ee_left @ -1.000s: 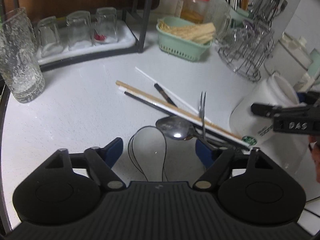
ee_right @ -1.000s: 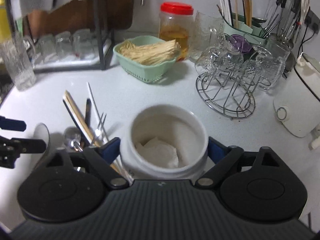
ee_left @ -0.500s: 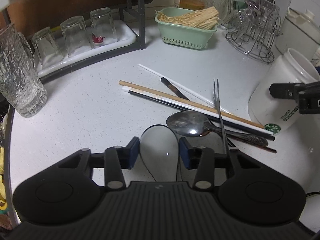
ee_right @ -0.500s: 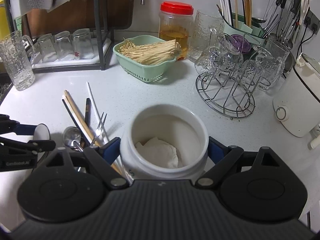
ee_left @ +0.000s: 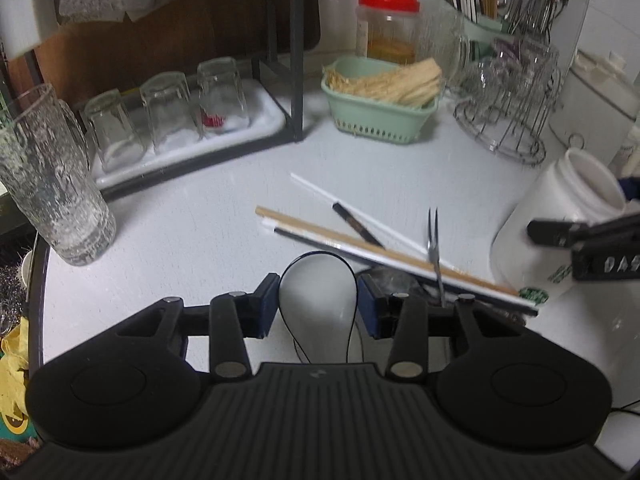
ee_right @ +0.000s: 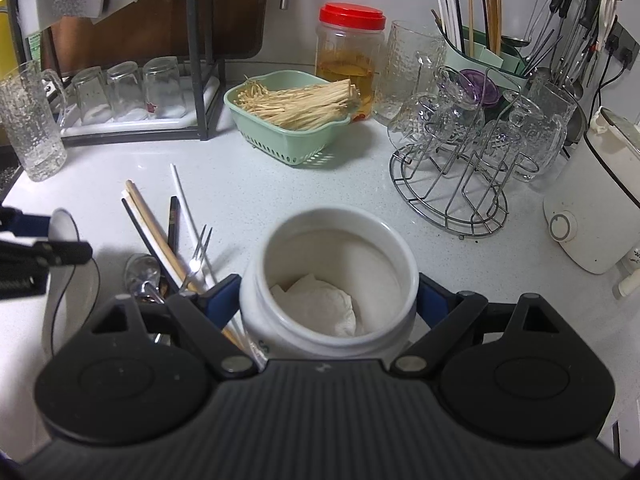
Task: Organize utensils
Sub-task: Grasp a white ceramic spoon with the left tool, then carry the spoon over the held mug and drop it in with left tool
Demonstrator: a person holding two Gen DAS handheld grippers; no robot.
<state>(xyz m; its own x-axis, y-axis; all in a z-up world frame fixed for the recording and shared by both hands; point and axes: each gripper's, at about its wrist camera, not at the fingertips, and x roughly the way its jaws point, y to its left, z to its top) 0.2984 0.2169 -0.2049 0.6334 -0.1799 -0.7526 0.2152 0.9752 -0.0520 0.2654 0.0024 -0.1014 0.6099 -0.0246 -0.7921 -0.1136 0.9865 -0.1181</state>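
Note:
My left gripper is shut on a white ceramic spoon with a black rim, held just above the counter; it also shows in the right wrist view. My right gripper is shut on a white jar with crumpled paper inside, also seen in the left wrist view. Between them lie chopsticks, a small fork and a metal spoon.
A textured glass stands left. A tray of upturned glasses sits under a rack. A green basket, a red-lidded jar, a wire glass stand, a utensil holder and a white appliance stand behind and right.
My left gripper closed on the white ceramic spoon and lifted it slightly, tilting the view up. The right gripper kept hold of the jar.

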